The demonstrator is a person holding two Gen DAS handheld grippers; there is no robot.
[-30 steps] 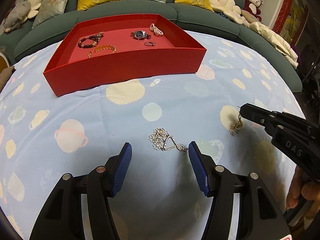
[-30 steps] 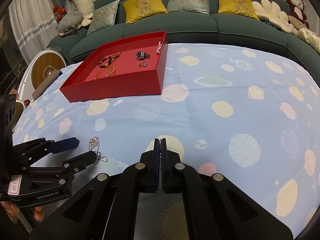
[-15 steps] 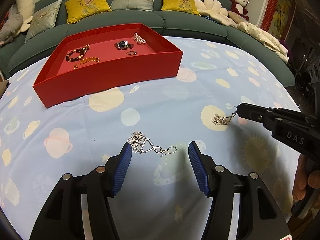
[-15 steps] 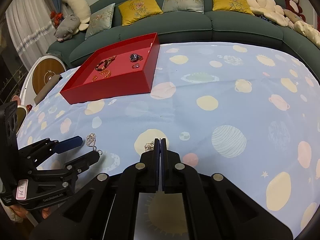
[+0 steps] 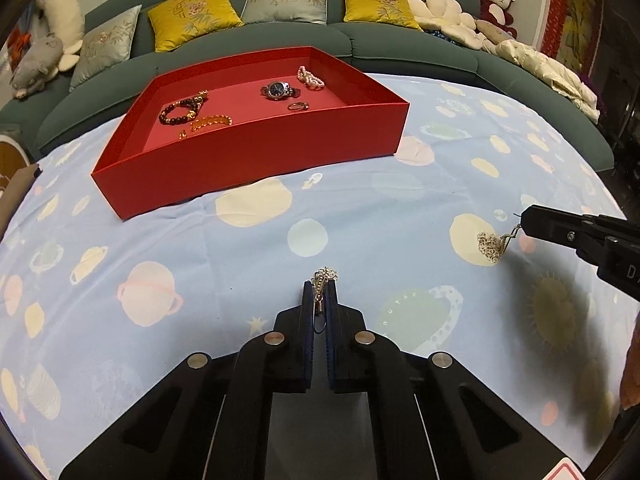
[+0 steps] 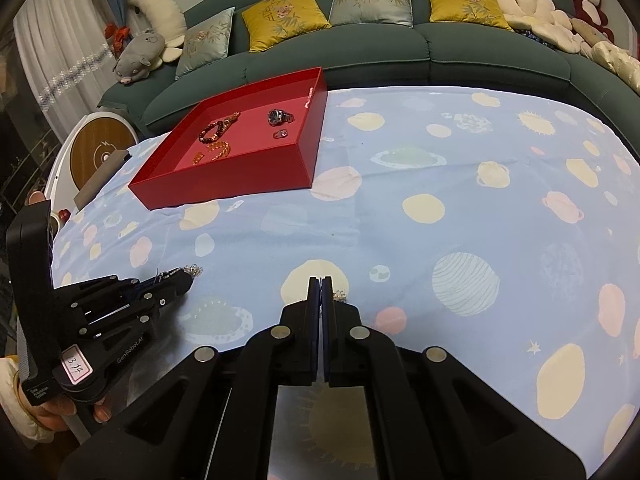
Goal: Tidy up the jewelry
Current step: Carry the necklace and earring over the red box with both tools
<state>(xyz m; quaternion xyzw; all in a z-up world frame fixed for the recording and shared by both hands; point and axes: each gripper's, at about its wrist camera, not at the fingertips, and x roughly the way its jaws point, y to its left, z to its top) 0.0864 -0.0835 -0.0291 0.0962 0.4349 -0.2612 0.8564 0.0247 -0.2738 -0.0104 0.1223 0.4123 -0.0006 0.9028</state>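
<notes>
A home living room: a curved green sofa (image 5: 400,40) with yellow and grey cushions (image 5: 192,14), stuffed toys (image 6: 140,54), and a window curtain (image 6: 52,52).

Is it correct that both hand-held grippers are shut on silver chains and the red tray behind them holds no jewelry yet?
Not quite. The red tray already holds jewelry: a watch, a ring and bracelets, as the left wrist view shows. The rest stands: the left hand-held gripper and the right hand-held gripper are each shut on a silver chain.

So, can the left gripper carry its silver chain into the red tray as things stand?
Probably yes. The left gripper is shut on the silver chain, and only bare cloth lies before the red tray, whose near wall is low.
</notes>
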